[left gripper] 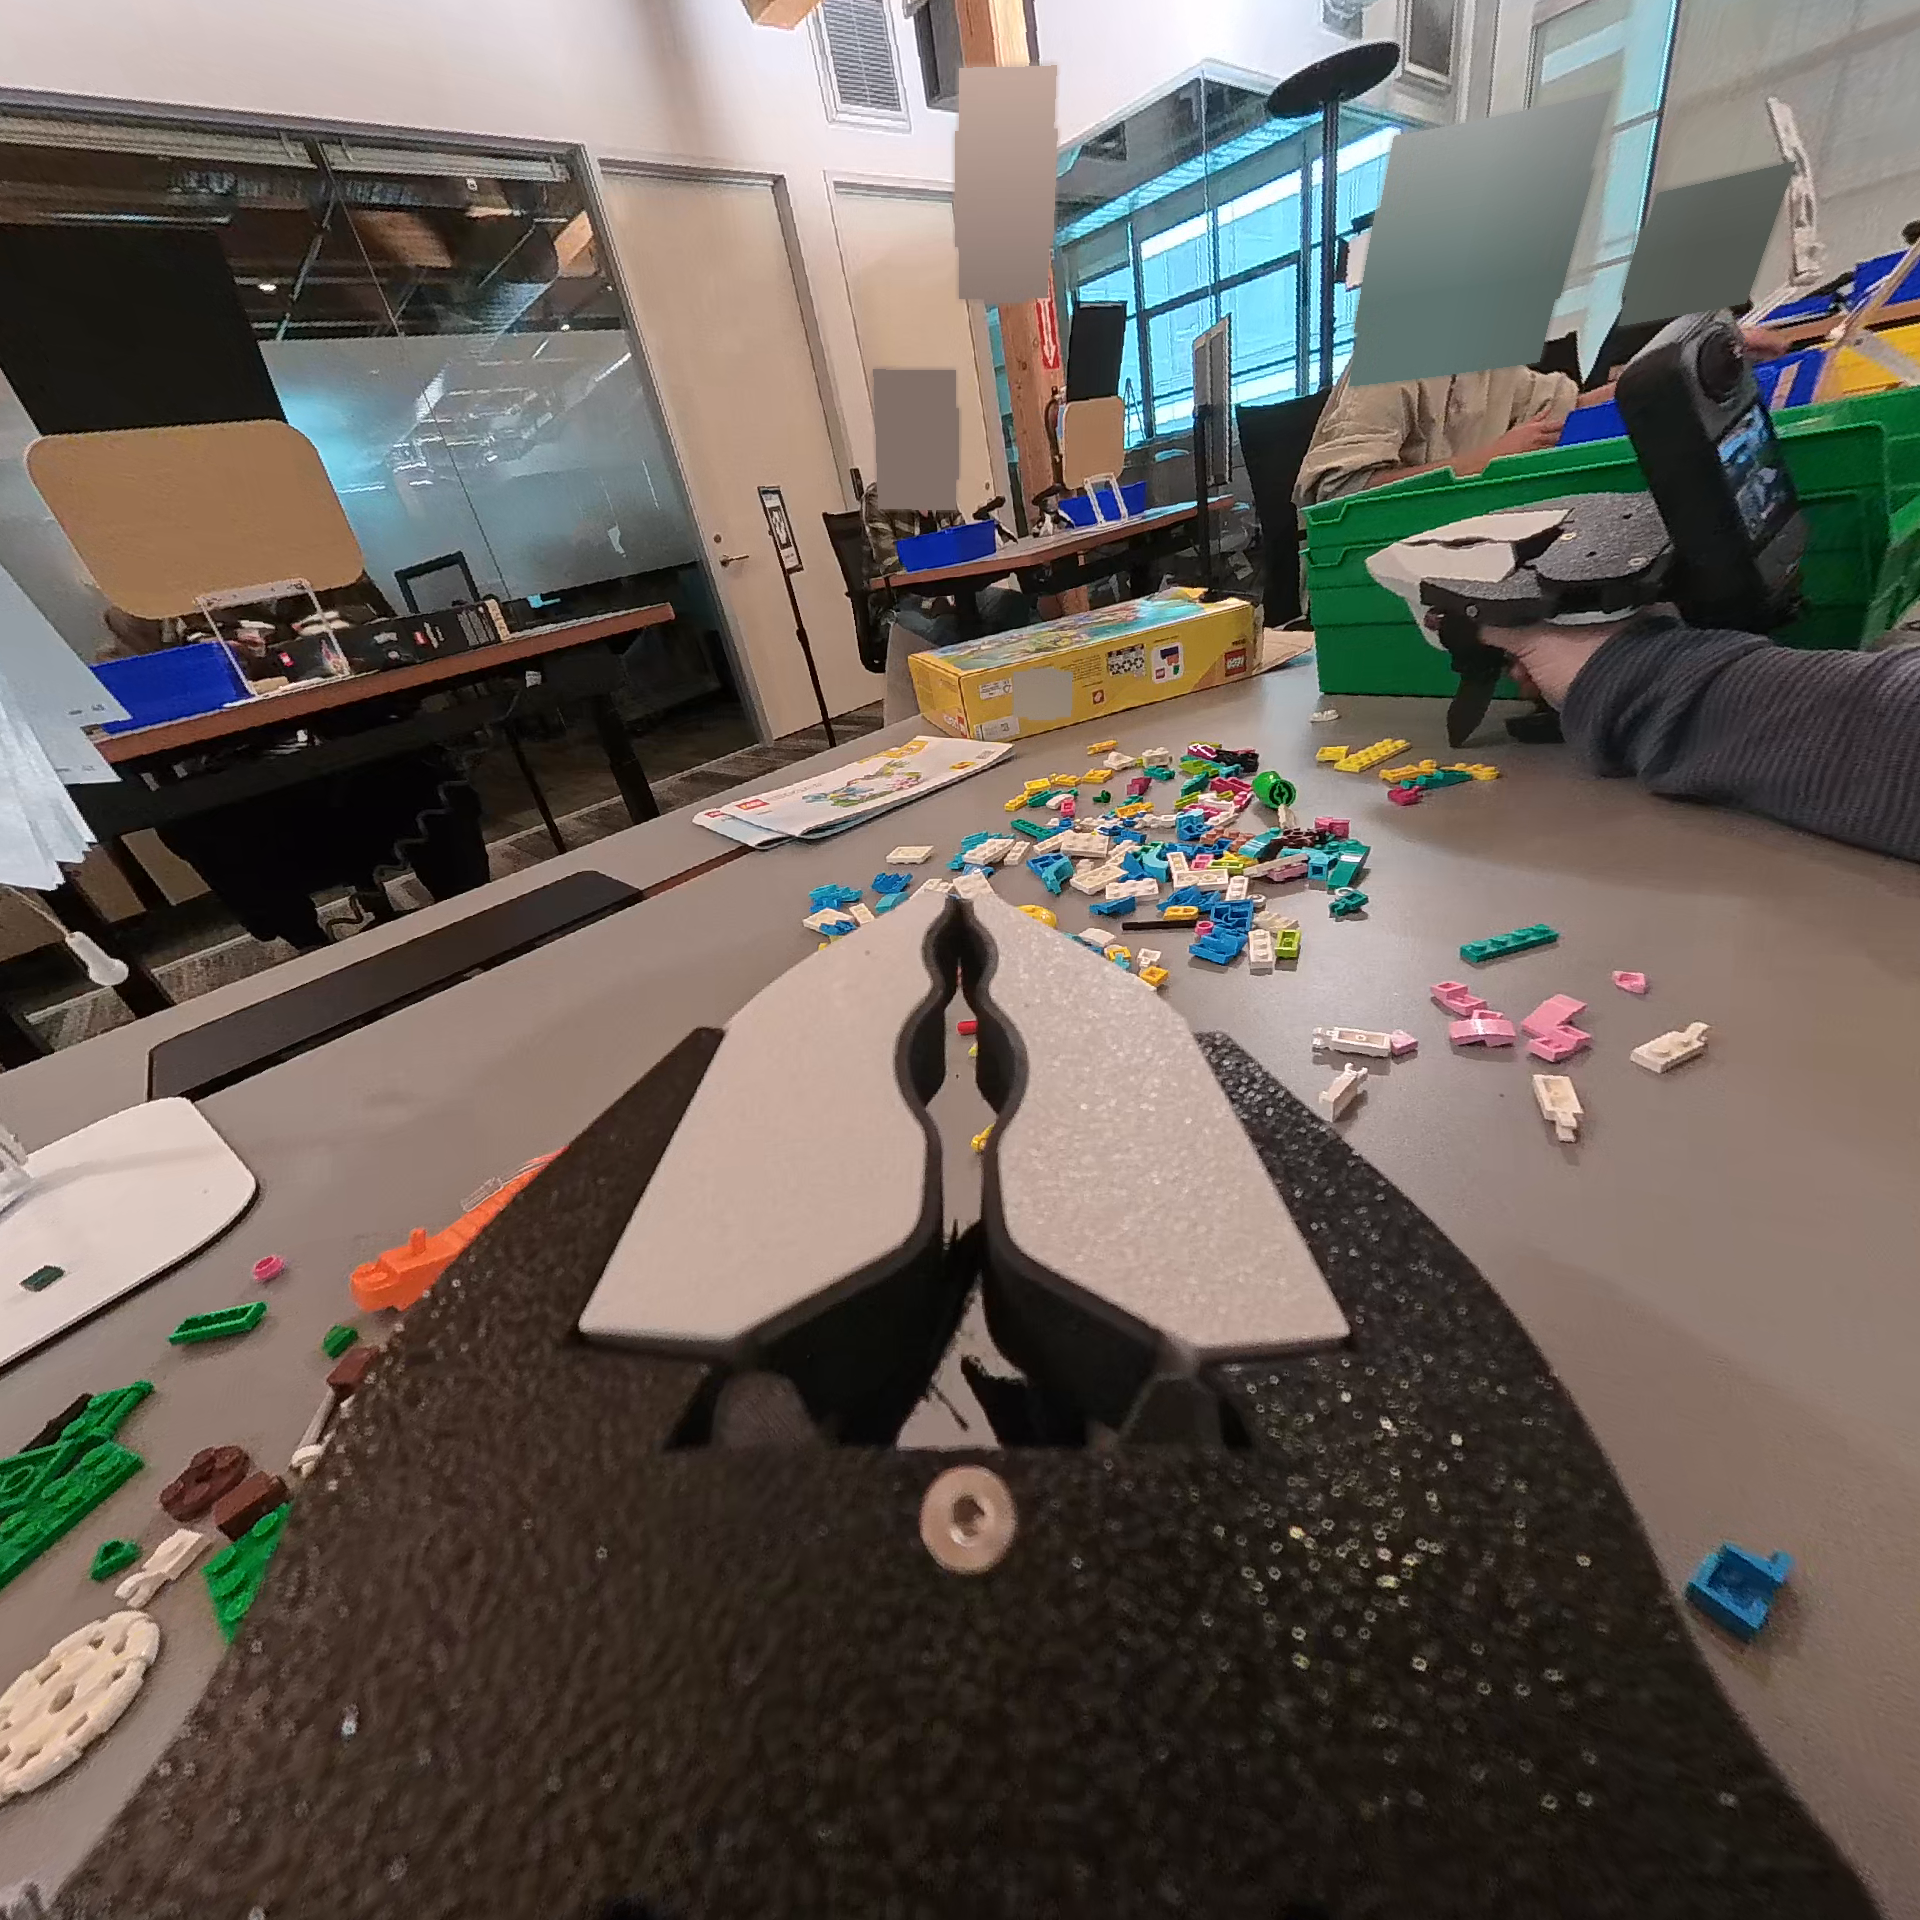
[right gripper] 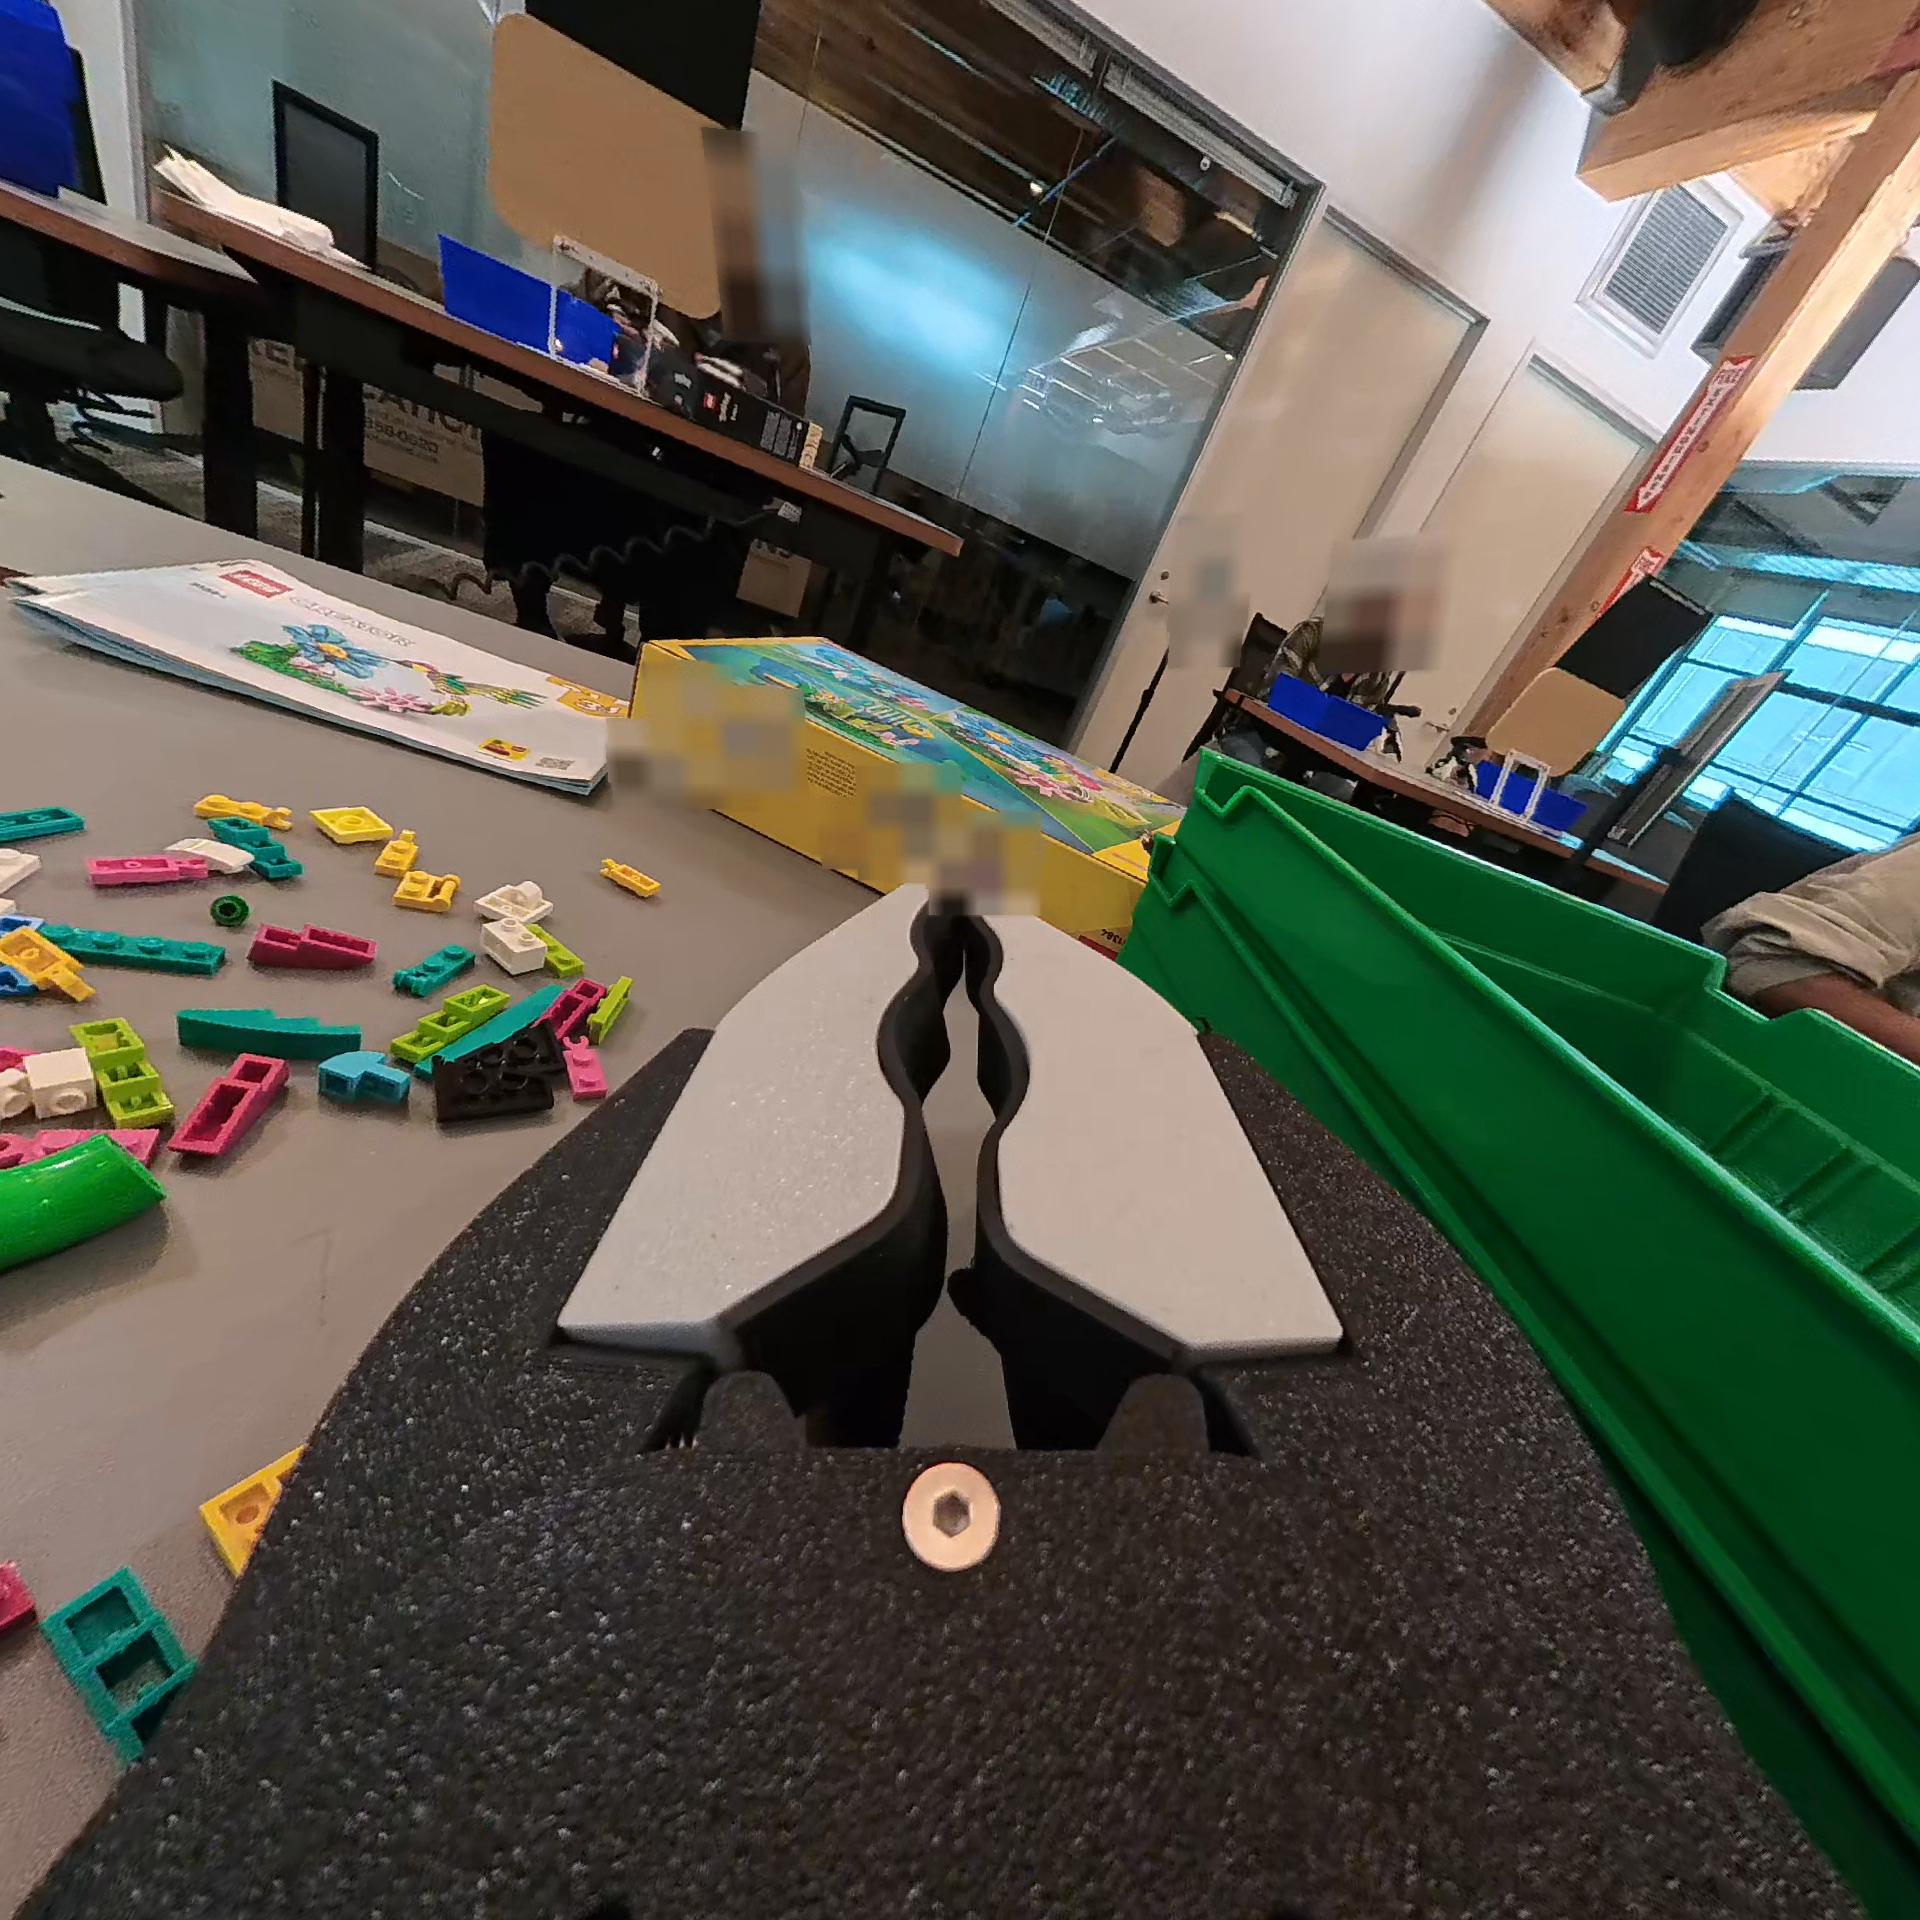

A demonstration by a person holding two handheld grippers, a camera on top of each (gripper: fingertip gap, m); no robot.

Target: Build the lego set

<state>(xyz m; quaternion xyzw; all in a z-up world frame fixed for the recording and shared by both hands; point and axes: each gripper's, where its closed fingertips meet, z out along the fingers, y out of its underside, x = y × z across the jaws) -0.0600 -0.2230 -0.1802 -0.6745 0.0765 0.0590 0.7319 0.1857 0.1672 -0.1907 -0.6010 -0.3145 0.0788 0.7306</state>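
Observation:
A pile of small coloured lego pieces (left gripper: 1174, 842) lies spread on the grey table (left gripper: 1558, 1299). My left gripper (left gripper: 961, 914) is shut and empty, held just above the table on the near side of the pile. My right gripper (right gripper: 948, 920) is shut and empty, raised over the table's far right; it also shows in the left wrist view (left gripper: 1475, 665), held by a hand. Loose pieces (right gripper: 281, 1029) lie to its left in the right wrist view. Pink pieces (left gripper: 1512, 1023) and white pieces (left gripper: 1558, 1101) lie apart at the right.
A yellow lego box (left gripper: 1091, 660) and an instruction booklet (left gripper: 852, 784) lie at the far side. A green crate (right gripper: 1558, 1195) stands at the right, close to my right gripper. Green, brown and orange pieces (left gripper: 73, 1475) and a white base (left gripper: 104, 1195) sit at the left. Tip to tip, the grippers are about 45 cm apart.

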